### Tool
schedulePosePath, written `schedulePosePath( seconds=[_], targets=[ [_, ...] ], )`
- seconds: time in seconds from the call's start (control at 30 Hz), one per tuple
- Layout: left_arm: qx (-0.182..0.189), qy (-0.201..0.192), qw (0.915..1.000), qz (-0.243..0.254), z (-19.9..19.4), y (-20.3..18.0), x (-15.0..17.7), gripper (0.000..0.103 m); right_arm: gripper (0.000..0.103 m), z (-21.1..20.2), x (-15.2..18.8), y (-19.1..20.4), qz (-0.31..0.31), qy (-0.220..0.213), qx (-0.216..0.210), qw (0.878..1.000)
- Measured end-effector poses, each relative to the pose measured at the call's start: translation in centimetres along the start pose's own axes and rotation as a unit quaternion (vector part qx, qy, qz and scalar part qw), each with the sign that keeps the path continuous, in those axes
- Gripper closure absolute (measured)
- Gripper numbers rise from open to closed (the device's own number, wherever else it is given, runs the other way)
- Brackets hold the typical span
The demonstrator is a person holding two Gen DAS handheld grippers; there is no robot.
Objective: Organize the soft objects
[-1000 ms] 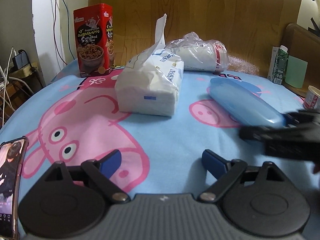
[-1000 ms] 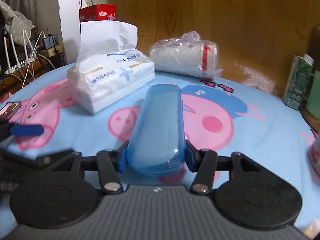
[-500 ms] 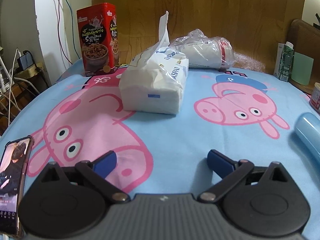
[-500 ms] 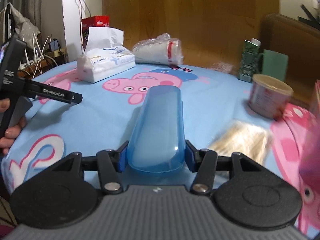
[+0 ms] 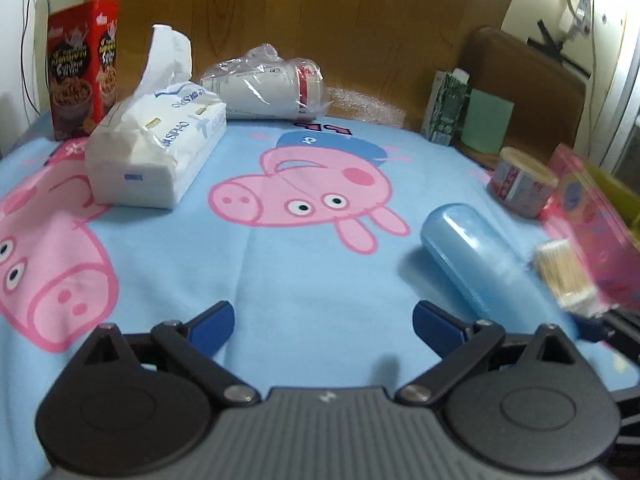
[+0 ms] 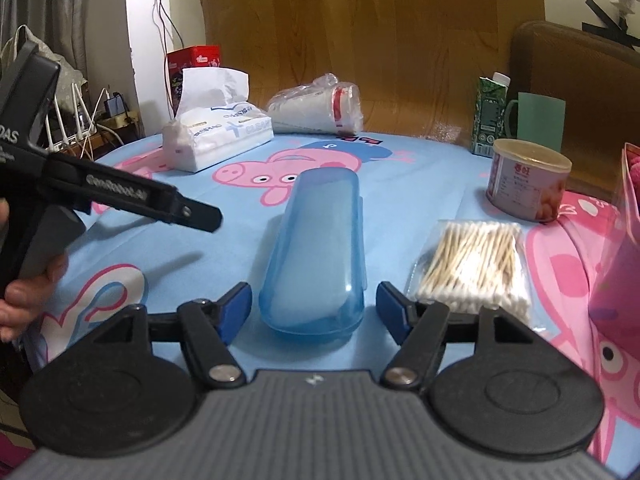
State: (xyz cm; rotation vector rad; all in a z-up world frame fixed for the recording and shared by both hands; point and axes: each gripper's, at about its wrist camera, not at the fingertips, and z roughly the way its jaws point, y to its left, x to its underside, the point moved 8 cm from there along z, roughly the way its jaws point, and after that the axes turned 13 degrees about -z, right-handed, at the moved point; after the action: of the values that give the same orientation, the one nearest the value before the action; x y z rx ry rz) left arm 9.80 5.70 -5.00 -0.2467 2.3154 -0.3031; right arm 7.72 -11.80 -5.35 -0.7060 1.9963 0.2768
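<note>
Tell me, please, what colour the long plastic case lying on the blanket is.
The long plastic case is translucent light blue, clearest in the right wrist view.

Black claw (image 6: 314, 308) bodies, blue fingertip pads (image 6: 234, 310), silver pivot screws, ribbed grey housing

on the blanket (image 6: 240, 264), the long case (image 6: 316, 248) lies lengthwise, the cotton swab packet (image 6: 472, 264) just beside it on the right. behind the packet stands a can (image 6: 528, 180). far behind, the tissue pack (image 6: 218, 138) lies left of the wrapped cups (image 6: 316, 110).
</note>
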Motion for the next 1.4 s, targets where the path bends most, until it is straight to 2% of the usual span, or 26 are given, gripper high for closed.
schedulePosePath(
  seconds=[0.1,0.23,1.4],
  targets=[
    [-0.025,-0.017,0.9991,0.029,0.3,-0.22,0.5,0.003,0.031,-0.17,0.14,-0.34,0.01,-0.004,0.001,1.0],
    [-0.038,-0.031,0.9973,0.055,0.55,-0.55,0.9,0.001,0.029,-0.24,0.13,-0.33,0.017,-0.007,0.002,1.0],
    [-0.038,-0.031,0.997,0.06,0.77,-0.63,0.73,0.0,0.021,-0.46,-0.1,-0.25,0.018,-0.014,0.016,1.0]
  ],
)
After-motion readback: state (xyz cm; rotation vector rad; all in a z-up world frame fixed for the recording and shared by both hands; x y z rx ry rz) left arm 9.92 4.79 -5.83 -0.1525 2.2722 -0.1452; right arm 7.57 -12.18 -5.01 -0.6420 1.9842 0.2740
